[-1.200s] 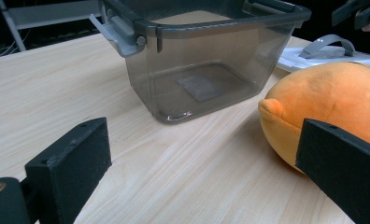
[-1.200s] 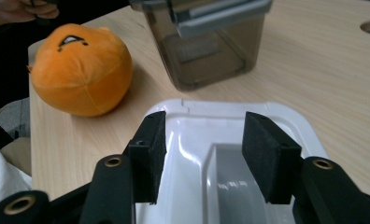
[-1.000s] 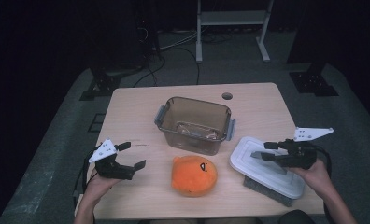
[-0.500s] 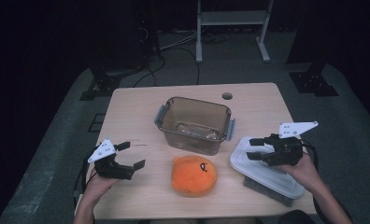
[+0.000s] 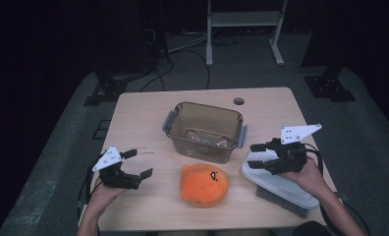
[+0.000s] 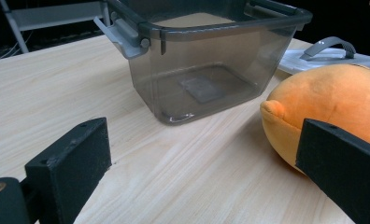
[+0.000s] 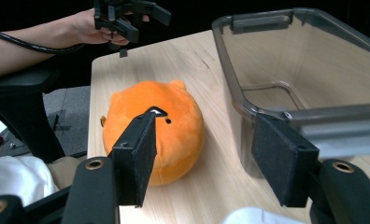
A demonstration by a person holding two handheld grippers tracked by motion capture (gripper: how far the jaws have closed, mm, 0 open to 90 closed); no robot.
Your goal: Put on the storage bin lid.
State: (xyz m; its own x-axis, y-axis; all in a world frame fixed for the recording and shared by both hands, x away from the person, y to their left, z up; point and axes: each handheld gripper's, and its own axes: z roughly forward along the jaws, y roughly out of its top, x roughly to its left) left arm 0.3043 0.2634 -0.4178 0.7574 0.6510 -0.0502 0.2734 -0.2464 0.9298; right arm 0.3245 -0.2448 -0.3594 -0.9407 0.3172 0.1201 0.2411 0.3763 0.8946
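An orange plush toy point(image 5: 204, 184) point(image 6: 332, 102) point(image 7: 162, 123) lies near the table's front edge, just in front of a clear grey plastic bin point(image 5: 205, 130) point(image 6: 206, 60) point(image 7: 309, 70) that stands empty. My left gripper point(image 5: 138, 163) point(image 6: 197, 172) hovers open at the front left, apart from the toy, nothing between its jaws. My right gripper point(image 5: 257, 156) point(image 7: 206, 154) is open above a white lid point(image 5: 281, 187) at the front right, jaws pointing left toward the toy. The left gripper point(image 7: 127, 23) also shows far off in the right gripper view.
The wooden table point(image 5: 143, 123) has a round cable hole point(image 5: 238, 101) at its back edge. A grey handle point(image 6: 325, 46) lies on the white lid point(image 6: 304, 60) beyond the toy. Cables and a metal stand point(image 5: 241, 29) sit on the floor behind.
My right gripper has moved left and slightly forward over the lid, toward the toy and bin. The left gripper has stayed in place.
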